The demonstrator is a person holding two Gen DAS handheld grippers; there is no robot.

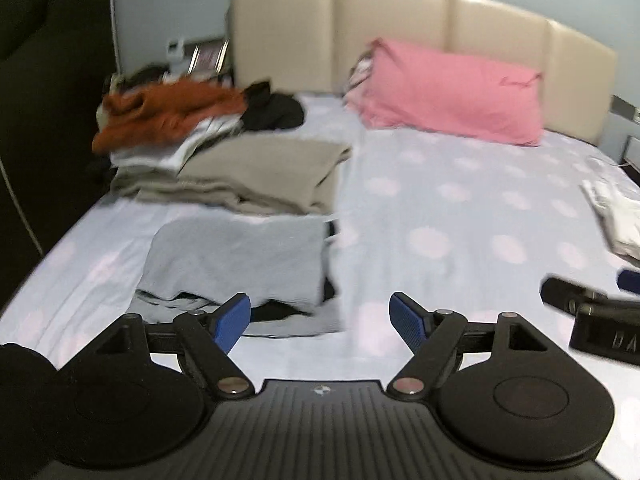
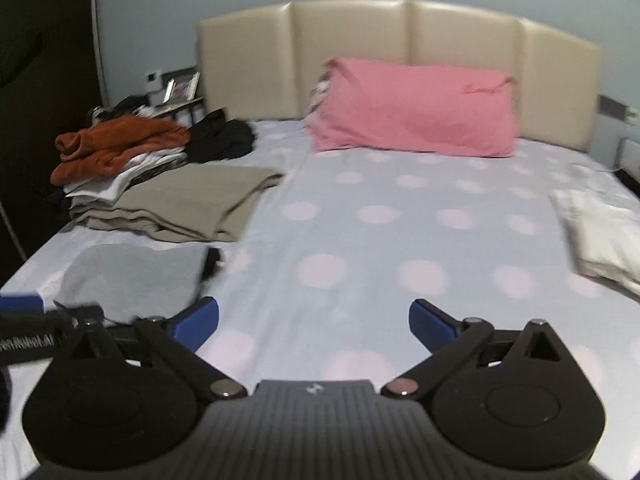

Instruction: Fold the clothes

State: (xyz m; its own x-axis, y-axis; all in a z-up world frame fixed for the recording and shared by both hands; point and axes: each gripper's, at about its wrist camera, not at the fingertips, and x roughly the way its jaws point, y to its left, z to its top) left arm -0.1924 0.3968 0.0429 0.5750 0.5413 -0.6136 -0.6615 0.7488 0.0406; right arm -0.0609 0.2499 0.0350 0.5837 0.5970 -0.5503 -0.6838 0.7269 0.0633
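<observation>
A folded grey garment (image 1: 240,258) (image 2: 136,276) lies on the near left of the bed, dark cloth showing under its edge. My left gripper (image 1: 320,316) hangs open just in front of it, nothing between its blue fingers. My right gripper (image 2: 314,320) is open too, over bare sheet to the right of the grey garment; part of it shows at the right edge (image 1: 592,312) of the left wrist view. Behind the grey garment sits a folded khaki piece (image 1: 256,172) (image 2: 192,204) and a heap with an orange garment (image 1: 160,112) (image 2: 116,144) and a black one (image 1: 276,110) (image 2: 224,136).
The bed sheet (image 1: 460,208) (image 2: 380,240) is pale blue with pink dots. A pink pillow (image 1: 448,92) (image 2: 412,108) leans on the beige headboard (image 1: 392,20) (image 2: 400,40). White folded cloth (image 1: 616,216) (image 2: 600,236) lies at the right edge. A dark wall or wardrobe stands left.
</observation>
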